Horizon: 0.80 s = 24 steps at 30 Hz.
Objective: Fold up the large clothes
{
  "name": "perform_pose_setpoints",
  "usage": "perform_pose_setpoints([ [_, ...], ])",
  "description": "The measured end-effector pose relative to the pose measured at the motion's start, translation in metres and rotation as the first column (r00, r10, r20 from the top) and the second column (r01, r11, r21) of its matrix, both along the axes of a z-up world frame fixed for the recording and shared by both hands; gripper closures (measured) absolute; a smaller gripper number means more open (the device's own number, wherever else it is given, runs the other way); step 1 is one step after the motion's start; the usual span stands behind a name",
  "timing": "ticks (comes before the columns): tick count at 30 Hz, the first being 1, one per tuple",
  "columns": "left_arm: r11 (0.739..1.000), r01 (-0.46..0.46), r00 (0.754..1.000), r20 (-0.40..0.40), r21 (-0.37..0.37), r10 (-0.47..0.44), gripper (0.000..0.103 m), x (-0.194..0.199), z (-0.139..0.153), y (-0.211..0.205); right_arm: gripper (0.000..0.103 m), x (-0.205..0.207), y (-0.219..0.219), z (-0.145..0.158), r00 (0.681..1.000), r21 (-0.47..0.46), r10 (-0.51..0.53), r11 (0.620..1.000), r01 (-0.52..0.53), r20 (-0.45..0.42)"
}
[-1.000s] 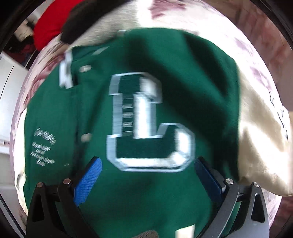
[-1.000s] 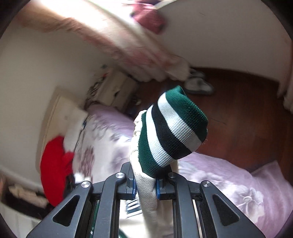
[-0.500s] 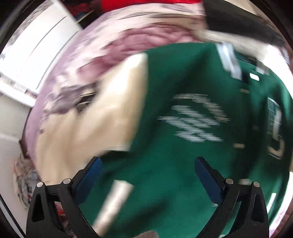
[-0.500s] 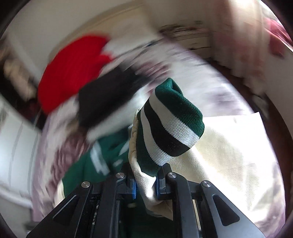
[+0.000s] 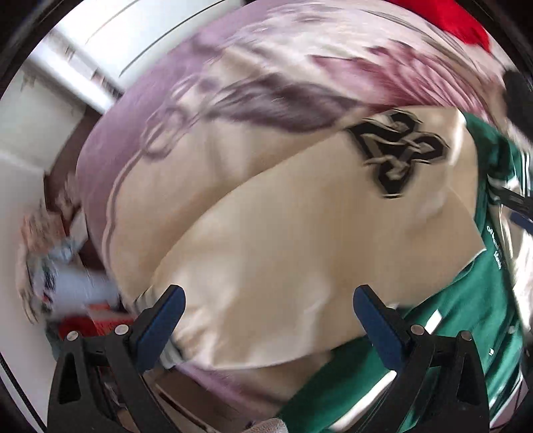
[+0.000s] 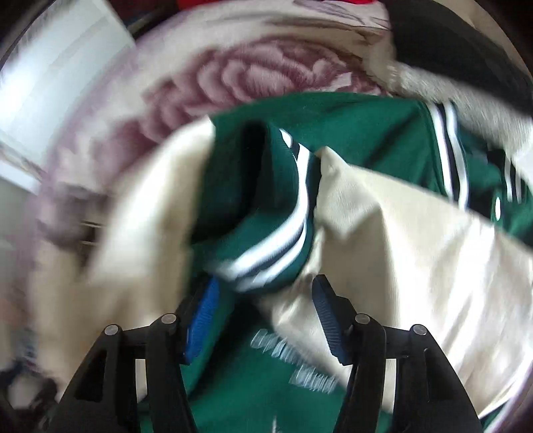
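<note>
Green varsity jacket with cream leather-look sleeves (image 6: pixel 333 133) lies on floral purple bedspread (image 5: pixel 233 66). Striped knit cuff (image 6: pixel 276 246) sits between right hand-held gripper (image 6: pixel 263 319) jaws, now opening, pads clear. Left hand-held gripper (image 5: pixel 266 319) wide apart over cream sleeve (image 5: pixel 299 233), empty.

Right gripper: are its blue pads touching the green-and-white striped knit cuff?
Apart. Right wrist view: right gripper jaws opening, striped cuff lying between, gaps at both pads.

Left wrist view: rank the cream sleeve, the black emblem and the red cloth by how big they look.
1. Cream sleeve, filling most of the middle.
2. Black emblem on the sleeve.
3. Red cloth, only a sliver at the frame edge; it is cut off and farther away, so its last place is unsure.
</note>
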<state>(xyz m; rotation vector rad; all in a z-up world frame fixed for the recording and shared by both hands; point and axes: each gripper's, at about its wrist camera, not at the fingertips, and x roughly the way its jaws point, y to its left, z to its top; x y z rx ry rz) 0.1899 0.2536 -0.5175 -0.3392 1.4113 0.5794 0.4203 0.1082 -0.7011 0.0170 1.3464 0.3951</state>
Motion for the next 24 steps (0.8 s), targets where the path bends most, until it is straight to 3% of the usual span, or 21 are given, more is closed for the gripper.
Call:
perform_pose_setpoints([
  [2,0.997,-0.078,0.997,0.009,-0.026,0.079,0.0,-0.026,0.008,0.028,0.025,-0.018,-0.027,0.025,0.996,0.172,-0.077,0.981,0.084,-0.047],
  [5,0.961,-0.238,0.97,0.013,-0.139,0.242,0.0,-0.074,0.005,0.073,0.023,-0.046,-0.067,0.046,0.974,0.221,-0.203,0.95,0.221,-0.104],
  [7,0.915,-0.328,0.942,-0.011,-0.232,0.335,0.0,-0.101,-0.012,0.094,0.023,-0.056,-0.086,0.049,0.95,0.198,-0.279,0.932,0.303,-0.141],
  [10,0.786,-0.457,0.875,-0.052,-0.416,0.481,0.002,-0.133,-0.061,0.11,0.023,-0.069,-0.114,0.04,0.908,0.151,-0.372,0.903,0.402,-0.19],
  [12,0.741,-0.462,0.861,-0.047,-0.487,0.506,0.002,-0.128,-0.087,0.11,0.023,-0.078,-0.121,0.032,0.881,0.128,-0.418,0.883,0.451,-0.22],
  [14,0.745,-0.478,0.857,-0.061,-0.466,0.511,0.008,-0.114,-0.107,0.111,0.023,-0.079,-0.116,0.023,0.865,0.126,-0.445,0.868,0.48,-0.231],
  [15,0.755,-0.485,0.852,-0.045,-0.441,0.521,0.019,-0.104,-0.111,0.113,0.023,-0.081,-0.111,0.019,0.86,0.127,-0.452,0.863,0.488,-0.236],
  [16,0.773,-0.503,0.846,-0.036,-0.386,0.532,0.02,-0.093,-0.108,0.115,0.023,-0.082,-0.105,0.017,0.857,0.124,-0.454,0.862,0.492,-0.243],
  [17,0.791,-0.507,0.844,-0.012,-0.341,0.536,0.033,-0.087,-0.099,0.117,0.023,-0.085,-0.098,0.014,0.856,0.118,-0.455,0.863,0.492,-0.245],
  [18,0.821,-0.503,0.848,0.031,-0.269,0.529,0.056,-0.075,-0.083,0.118,0.023,-0.09,-0.087,0.01,0.857,0.115,-0.452,0.865,0.489,-0.247],
  [19,0.854,-0.486,0.858,0.084,-0.185,0.506,0.067,-0.061,-0.059,0.121,0.023,-0.082,-0.083,0.013,0.858,0.111,-0.448,0.867,0.485,-0.25],
  [20,0.867,-0.478,0.861,0.119,-0.143,0.494,0.074,-0.053,-0.043,0.124,0.023,-0.083,-0.085,0.019,0.861,0.108,-0.444,0.871,0.48,-0.249],
  [22,0.875,-0.477,0.845,0.232,-0.079,0.481,0.078,-0.037,-0.001,0.14,0.023,-0.086,-0.075,0.019,0.871,0.098,-0.431,0.881,0.463,-0.236],
  [24,0.879,-0.471,0.818,0.337,-0.069,0.465,0.079,-0.012,0.035,0.169,0.023,-0.088,-0.07,0.024,0.878,0.094,-0.42,0.888,0.45,-0.231],
])
